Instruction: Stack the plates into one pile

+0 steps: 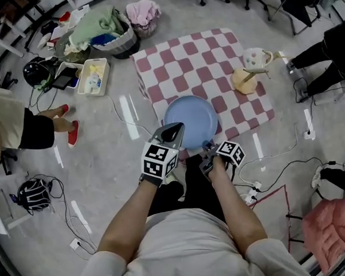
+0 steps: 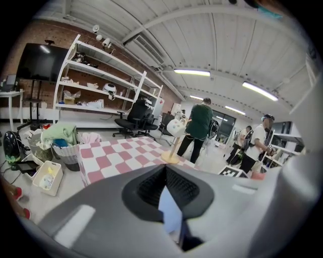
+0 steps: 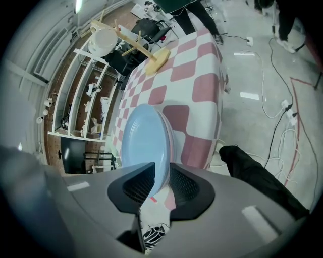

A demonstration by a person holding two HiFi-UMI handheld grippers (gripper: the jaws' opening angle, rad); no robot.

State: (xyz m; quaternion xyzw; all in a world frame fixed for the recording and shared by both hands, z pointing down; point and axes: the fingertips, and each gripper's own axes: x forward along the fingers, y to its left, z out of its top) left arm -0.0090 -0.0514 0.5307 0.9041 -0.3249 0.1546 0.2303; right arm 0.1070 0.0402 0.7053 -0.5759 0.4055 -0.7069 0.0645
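Checked bench [image 1: 184, 61] carries a blue plate [image 1: 192, 120]; left claw [image 1: 171, 132] and right claw [image 1: 209, 150] both seem clamped on its near rim. Next: lift it level.

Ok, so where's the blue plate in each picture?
Head view: the blue plate sits in the middle, at the checked cloth's near edge.
Left gripper view: only a thin blue sliver, low centre, inside the left claw.
Right gripper view: big, left of centre, rim in the right claw.
Shared landmark: the wooden mug stand on the cloth.
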